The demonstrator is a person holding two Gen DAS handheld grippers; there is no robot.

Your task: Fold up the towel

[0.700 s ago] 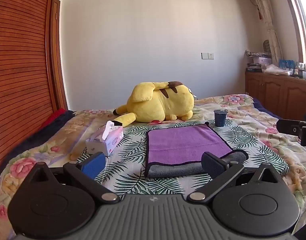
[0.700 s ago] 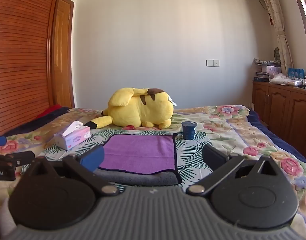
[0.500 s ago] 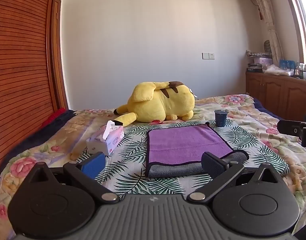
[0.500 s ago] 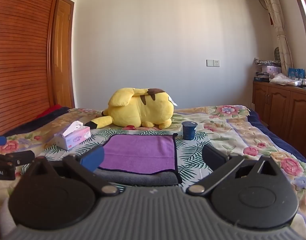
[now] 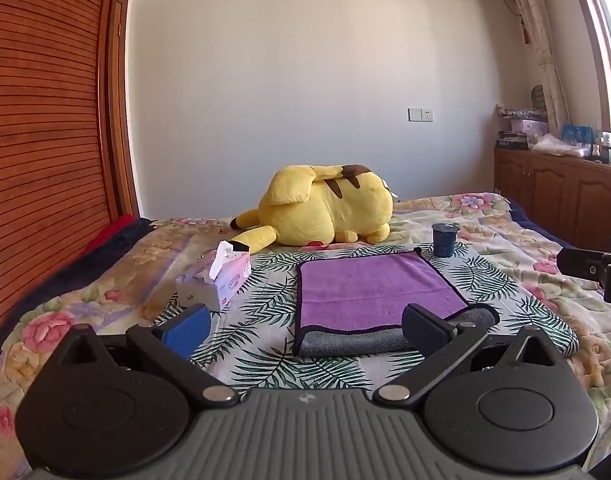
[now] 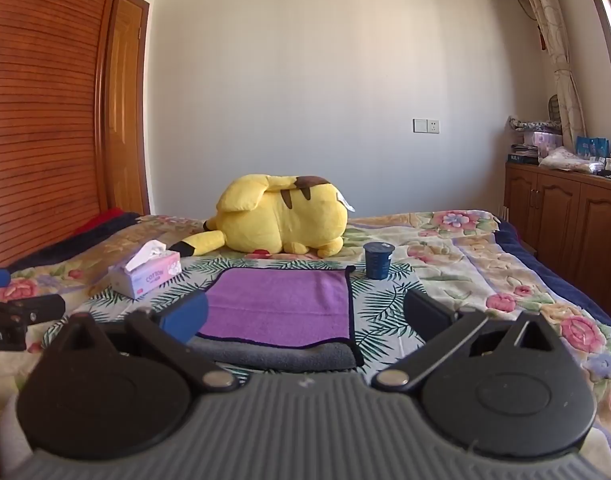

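Already folded, the towel (image 5: 369, 292) lies flat on the palm-leaf cloth (image 5: 261, 300) that covers part of the bed (image 5: 501, 224), its purple face up over a grey layer that shows along the near edge; from the left claw (image 5: 305, 326) it sits at about twelve to one o'clock, just beyond the fingertips, and the right fingertip (image 5: 423, 328) overlaps its near right corner in the view, though contact cannot be told; the left claw is spread wide with nothing between its fingers; the right claw (image 6: 305, 316) is likewise released and empty, with the towel (image 6: 281, 304) at about eleven to twelve o'clock, its grey near edge between the two fingers; a tissue box (image 5: 215, 280) stands at ten o'clock of the towel, near it but apart; a dark blue cup (image 5: 444, 239) stands upright at one o'clock, just beyond the towel's far right corner; a yellow plush toy (image 5: 325, 210) lies at twelve o'clock, farther back on the bed.
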